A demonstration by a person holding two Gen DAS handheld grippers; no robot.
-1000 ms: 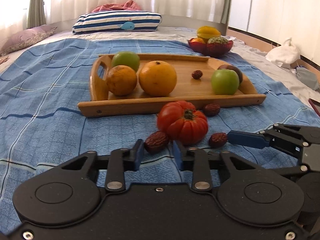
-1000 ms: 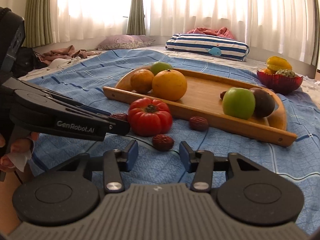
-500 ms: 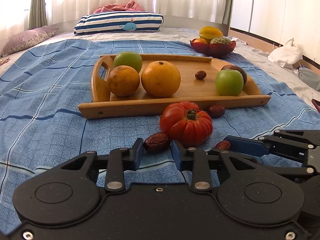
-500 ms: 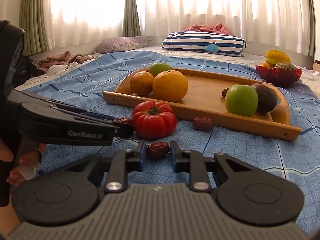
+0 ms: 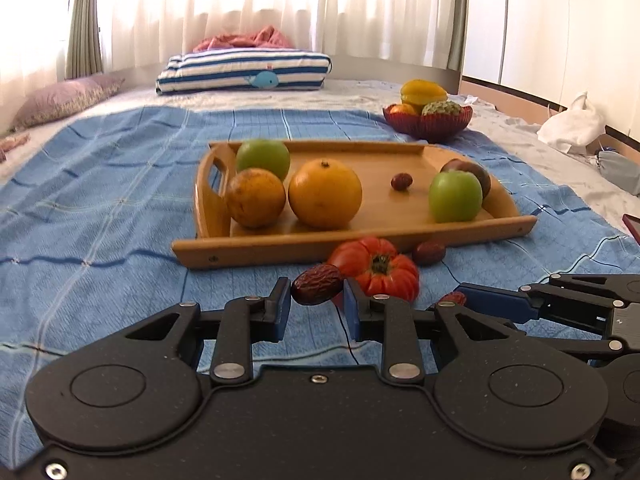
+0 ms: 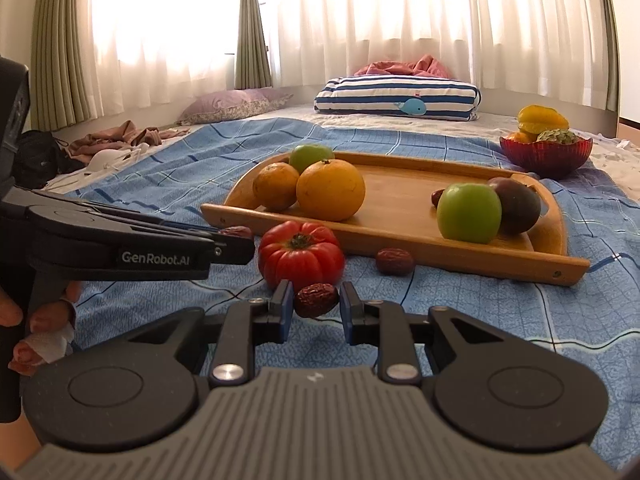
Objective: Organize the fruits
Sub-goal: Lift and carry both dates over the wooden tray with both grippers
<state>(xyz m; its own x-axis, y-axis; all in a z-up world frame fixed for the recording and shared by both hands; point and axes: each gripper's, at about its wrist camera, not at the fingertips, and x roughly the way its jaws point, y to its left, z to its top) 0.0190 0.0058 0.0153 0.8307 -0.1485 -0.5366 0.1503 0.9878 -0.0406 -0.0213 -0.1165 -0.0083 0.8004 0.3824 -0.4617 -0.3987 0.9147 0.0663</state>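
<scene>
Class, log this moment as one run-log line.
left gripper: shut on date | right gripper: shut on second date | tomato, one loose date: on blanket | wooden tray: not reached

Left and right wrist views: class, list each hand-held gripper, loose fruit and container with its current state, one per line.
Left hand-held gripper: shut on first date.
Right hand-held gripper: shut on second date.
Tomato: on the blanket, outside the tray.
Loose date: on the blanket, near the tray's front rim.
Wooden tray: flat, holding six fruits.
Red bowl: upright, filled.
</scene>
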